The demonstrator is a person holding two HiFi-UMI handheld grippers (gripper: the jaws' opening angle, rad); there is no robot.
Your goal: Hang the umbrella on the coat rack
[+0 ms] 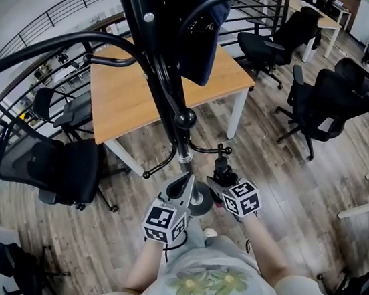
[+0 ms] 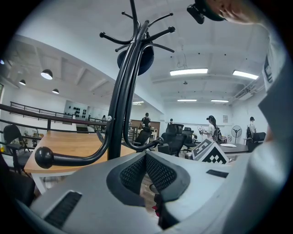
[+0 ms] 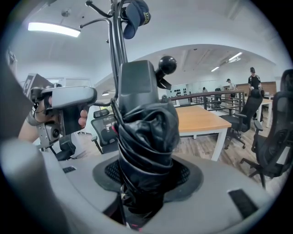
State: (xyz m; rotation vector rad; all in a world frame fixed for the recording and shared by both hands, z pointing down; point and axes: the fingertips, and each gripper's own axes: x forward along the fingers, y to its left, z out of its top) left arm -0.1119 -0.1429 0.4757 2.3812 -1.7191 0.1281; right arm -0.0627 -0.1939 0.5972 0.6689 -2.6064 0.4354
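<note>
Seen from the head camera, looking steeply down, a person stands close to a black coat rack (image 1: 172, 88) on a wood-plank floor (image 1: 314, 187). Both forearms reach forward from the body and draw together at the rack's lower pole.

The right gripper (image 1: 216, 181) sits just right of the pole, aimed a little downward. Its tongs are clamped on a folded black umbrella (image 1: 221, 166), which stands upright between them with its handle on top. The right gripper view shows the pads pressing both sides of the umbrella's rolled fabric (image 3: 146, 137). A ball-tipped hook (image 3: 167, 64) of the rack shows just behind the handle; whether they touch cannot be told. The umbrella hangs on no hook.

The left gripper (image 1: 184, 182) is held nearly level, just beside the pole and just left of the right gripper. In the left gripper view its tongs (image 2: 146, 157) are closed together with nothing between them. The left hand (image 3: 81, 118) wraps around that gripper's grip.

A dark cap (image 3: 135, 15) hangs near the rack's top. A wooden desk (image 1: 144, 94) and black office chairs (image 1: 325, 101) stand beyond.
</note>
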